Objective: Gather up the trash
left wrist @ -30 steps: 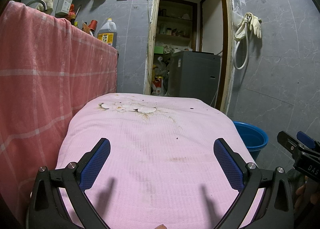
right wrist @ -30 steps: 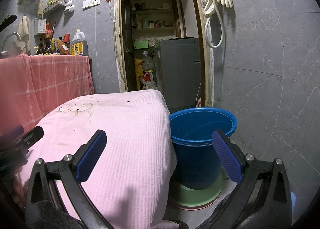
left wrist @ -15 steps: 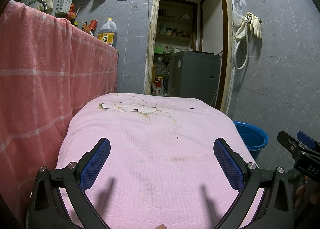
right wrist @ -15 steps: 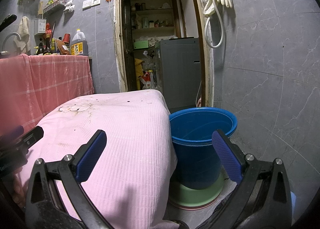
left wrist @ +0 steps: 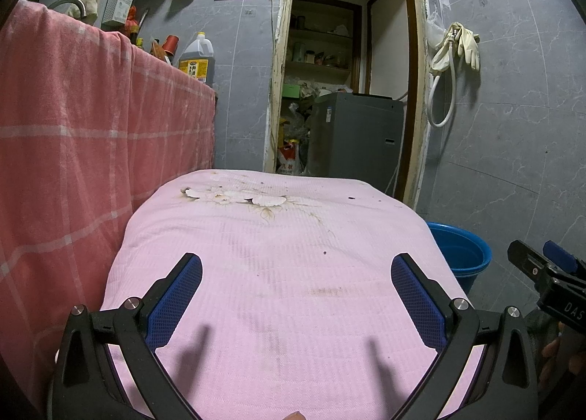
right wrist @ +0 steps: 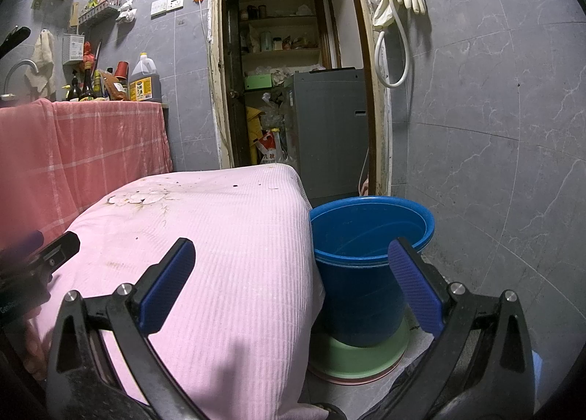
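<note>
A: What is the left wrist camera showing?
B: The left gripper (left wrist: 296, 273) is hovering with its blue-padded fingers spread wide and nothing between them, over the pink ribbed cloth covering the desk (left wrist: 278, 295). Pale flaky scraps of trash (left wrist: 234, 196) are lying at the cloth's far end. The right gripper (left wrist: 549, 273) is poking in beyond the cloth's right edge.

A: And the right wrist camera?
B: The right gripper (right wrist: 291, 253) is also gaping apart and empty, straddling the cloth's (right wrist: 219, 236) right edge. The round blue plastic bucket (right wrist: 366, 262) is sitting just beside the cloth, on a green basin (right wrist: 366, 357). The scraps (right wrist: 141, 197) are lying on the cloth's far left.
</note>
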